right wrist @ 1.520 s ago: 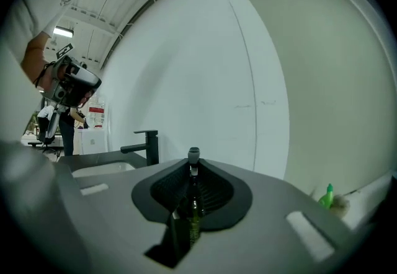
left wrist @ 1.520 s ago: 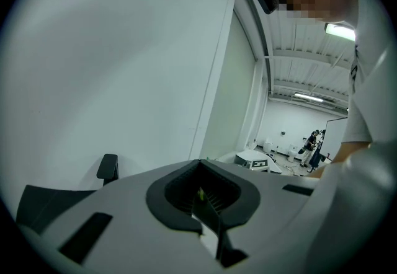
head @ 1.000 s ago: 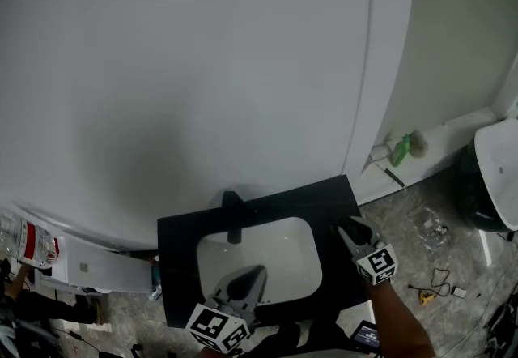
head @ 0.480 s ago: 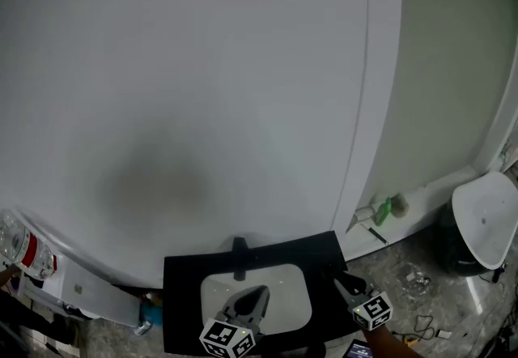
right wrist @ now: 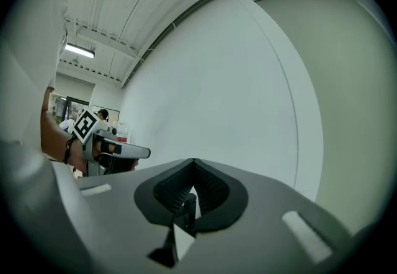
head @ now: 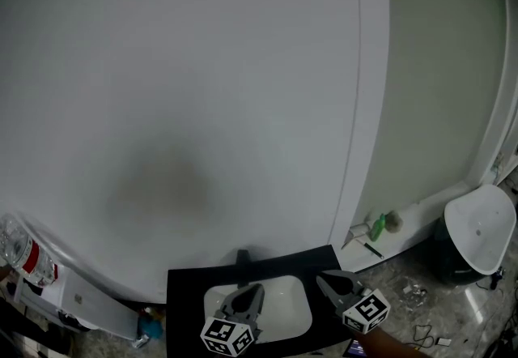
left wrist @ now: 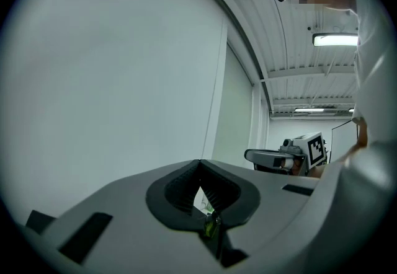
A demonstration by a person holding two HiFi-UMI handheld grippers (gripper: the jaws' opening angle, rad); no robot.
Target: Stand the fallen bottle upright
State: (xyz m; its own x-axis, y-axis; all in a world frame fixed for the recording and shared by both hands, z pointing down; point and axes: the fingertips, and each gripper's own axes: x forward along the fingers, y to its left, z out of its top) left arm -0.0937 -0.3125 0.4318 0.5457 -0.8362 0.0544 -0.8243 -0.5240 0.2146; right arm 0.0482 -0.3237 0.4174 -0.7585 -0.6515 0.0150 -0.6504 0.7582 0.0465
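In the head view a small green bottle [head: 378, 226] rests on the ledge at the foot of the wall, right of the black counter [head: 184, 287]; it is too small to tell whether it stands or lies. A clear bottle with a red label [head: 23, 253] lies tilted at the far left. My left gripper [head: 257, 288] hangs over the white sink [head: 293, 312], jaws together and empty. My right gripper [head: 320, 275] is above the counter's right part; its jaws have just been closing and are shut with nothing between them. Both point level at the wall [right wrist: 205, 80].
A dark faucet [head: 242, 257] stands behind the sink. A white basin-like object [head: 477, 228] sits on the floor at the right, with small litter [head: 414, 291] around it. A white cabinet [head: 81, 300] is at the lower left. The wall fills most of every view.
Both grippers have risen, the right one more. The counter and sink have dropped toward the bottom of the head view and look smaller. More wall is in view.
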